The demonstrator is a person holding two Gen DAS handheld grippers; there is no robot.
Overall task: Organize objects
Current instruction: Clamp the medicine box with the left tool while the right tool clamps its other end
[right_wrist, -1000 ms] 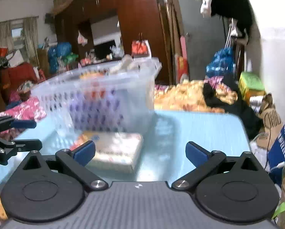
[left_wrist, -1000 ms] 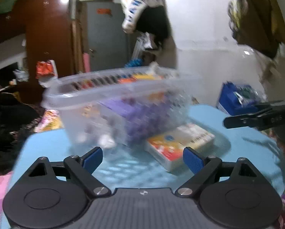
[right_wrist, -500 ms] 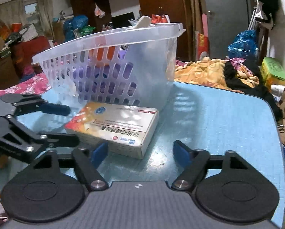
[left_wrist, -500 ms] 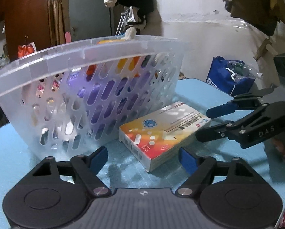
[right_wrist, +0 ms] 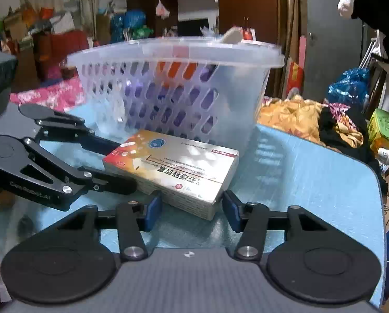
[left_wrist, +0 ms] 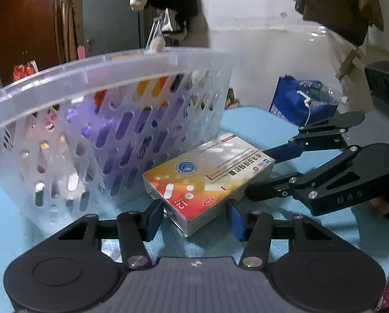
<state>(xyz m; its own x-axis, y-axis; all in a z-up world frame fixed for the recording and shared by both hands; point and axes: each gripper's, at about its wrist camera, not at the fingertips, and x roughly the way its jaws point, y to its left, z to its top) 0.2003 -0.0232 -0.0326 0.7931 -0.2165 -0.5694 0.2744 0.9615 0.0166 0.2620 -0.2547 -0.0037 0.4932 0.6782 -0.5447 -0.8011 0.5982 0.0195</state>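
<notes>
An orange-and-white medicine box (left_wrist: 207,177) lies flat on the blue table next to a clear plastic basket (left_wrist: 95,120) that holds several colourful items. My left gripper (left_wrist: 193,216) is open, its blue pads either side of the box's near end without gripping it. My right gripper (right_wrist: 192,210) is open the same way around the box's (right_wrist: 173,167) other end. Each gripper shows in the other's view: the right one (left_wrist: 262,174) reaches in at the right, the left one (right_wrist: 116,164) at the left.
The basket (right_wrist: 176,96) stands just behind the box. The blue table's edge (right_wrist: 377,182) lies to the right, with clothes and bags beyond it. A blue bag (left_wrist: 301,101) sits on the floor past the table's far side.
Both grippers have moved forward and down toward the medicine box from opposite ends. Their jaws have narrowed and now straddle the box.
</notes>
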